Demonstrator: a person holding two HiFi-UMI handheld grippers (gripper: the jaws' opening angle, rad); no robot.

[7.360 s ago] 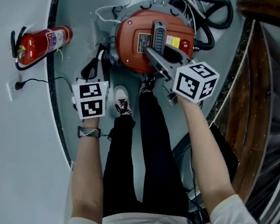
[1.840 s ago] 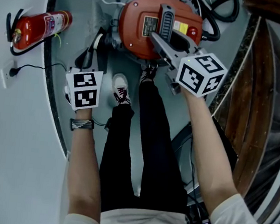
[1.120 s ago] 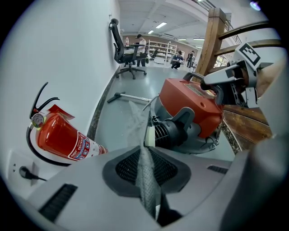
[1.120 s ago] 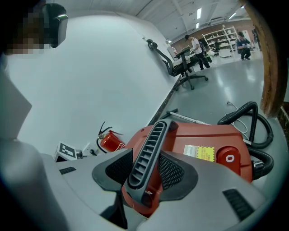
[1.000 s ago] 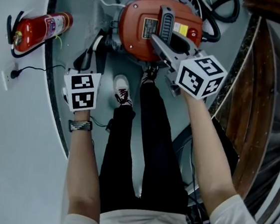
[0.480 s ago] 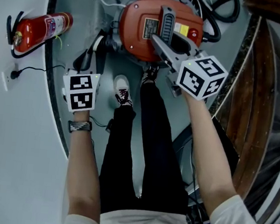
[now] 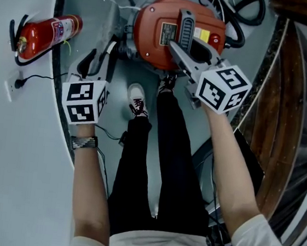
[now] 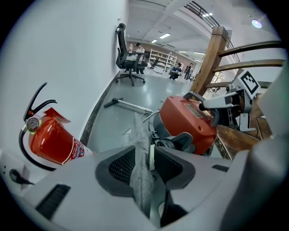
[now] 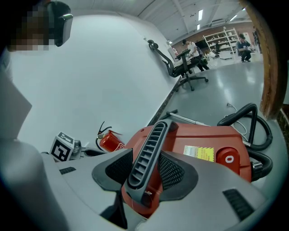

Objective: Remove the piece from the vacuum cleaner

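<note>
The red vacuum cleaner stands on the floor ahead of my feet. My right gripper is shut on its black ribbed handle, which runs up between the pads. My left gripper hangs off the vacuum's left side, near the wall. Its jaws have just been opening. A thin grey mesh-like strip stands upright between them, and the pads do not seem to press it. What the strip belongs to I cannot tell.
A red fire extinguisher lies by the wall at the left, near a wall socket with a cable. A black hose loops behind the vacuum. A wooden stair railing rises at the right. My shoes are close to the vacuum.
My left gripper has lifted and drawn back from the vacuum toward the lower left. The right gripper stays on the handle.
</note>
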